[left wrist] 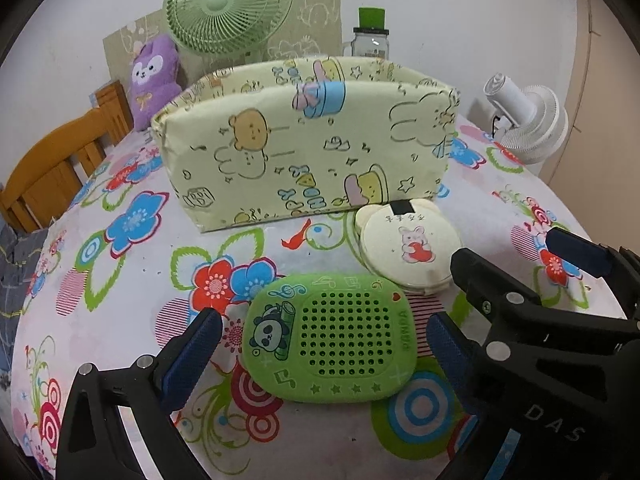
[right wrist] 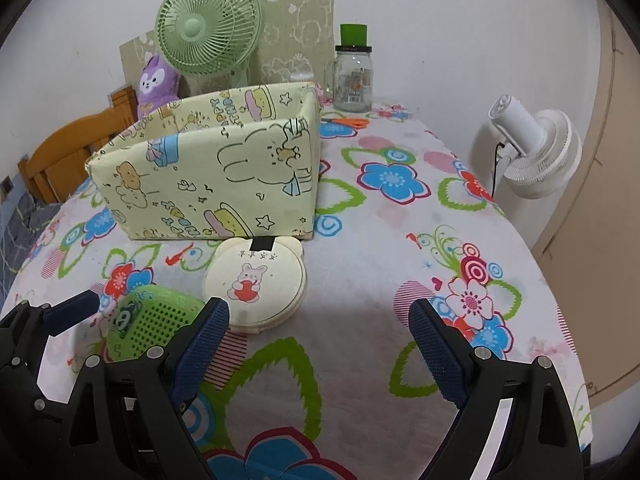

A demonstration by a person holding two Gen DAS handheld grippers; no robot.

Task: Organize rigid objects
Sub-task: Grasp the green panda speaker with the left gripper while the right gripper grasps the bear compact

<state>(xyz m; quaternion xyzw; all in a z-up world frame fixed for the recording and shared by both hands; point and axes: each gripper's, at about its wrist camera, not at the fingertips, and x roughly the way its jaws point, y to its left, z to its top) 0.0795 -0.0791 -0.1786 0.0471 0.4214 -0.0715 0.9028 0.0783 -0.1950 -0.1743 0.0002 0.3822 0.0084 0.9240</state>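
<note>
Left tongs point(left wrist: 324, 354): spread wide, released, pads flanking the green panda case point(left wrist: 330, 338) without touching it as far as I can tell. Case lies flat on the surface point(left wrist: 120, 320), near edge, long axis across the jaws.

Right tongs point(right wrist: 320, 344): also spread, grasping nothing, over bare cloth just right of the cream round compact point(right wrist: 256, 286).

Handling, judged: the case looks like moulded silicone or plastic with a perforated face. Probably light, slightly yielding, grippy rather than slick. Best hold across its short sides at mid-length; rounded corners could squirt out if pinched off-centre.

The compact looks like a hard shell, smooth and low. Take it by the rim; may slip.

Patterned box point(left wrist: 304, 148) stands open-topped behind both, compact almost touching its front wall.
</note>
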